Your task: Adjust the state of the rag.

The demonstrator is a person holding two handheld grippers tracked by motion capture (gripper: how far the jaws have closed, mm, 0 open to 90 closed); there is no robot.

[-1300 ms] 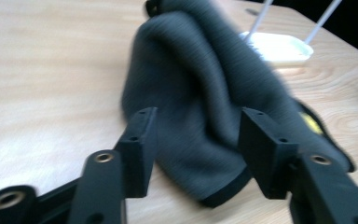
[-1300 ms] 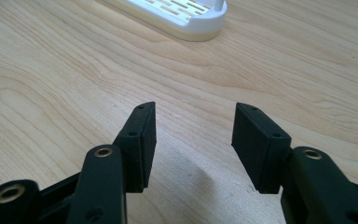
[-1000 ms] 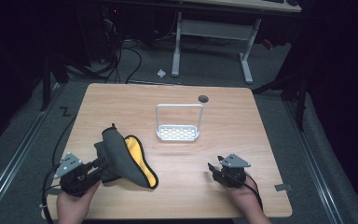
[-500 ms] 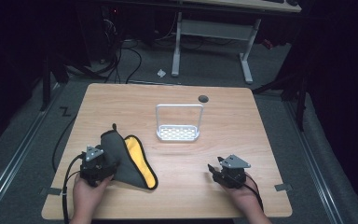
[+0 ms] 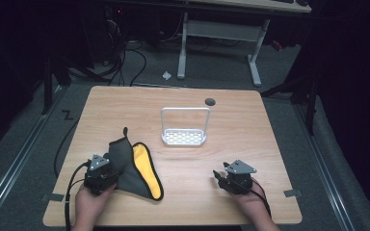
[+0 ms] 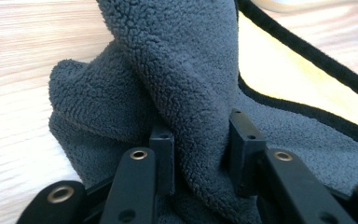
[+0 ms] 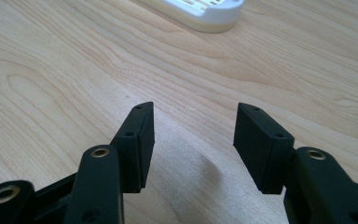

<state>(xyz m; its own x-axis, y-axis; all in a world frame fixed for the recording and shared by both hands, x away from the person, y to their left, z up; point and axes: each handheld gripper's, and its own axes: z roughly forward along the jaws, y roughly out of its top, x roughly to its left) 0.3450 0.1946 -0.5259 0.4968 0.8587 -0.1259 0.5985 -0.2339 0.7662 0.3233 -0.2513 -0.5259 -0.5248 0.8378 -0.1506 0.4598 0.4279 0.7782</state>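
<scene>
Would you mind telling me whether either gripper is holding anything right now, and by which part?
The left gripper pinches a raised fold of the grey fleece cloth between its jaws. The right gripper is open over bare table, holding nothing.

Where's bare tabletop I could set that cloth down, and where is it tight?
Free: the strip between the white rack and the table's right edge, and the far left corner behind the grey-and-yellow cloth. Also the near middle, between cloth and right gripper. Crowded: near left, where the left gripper pinches a cloth fold.
</scene>
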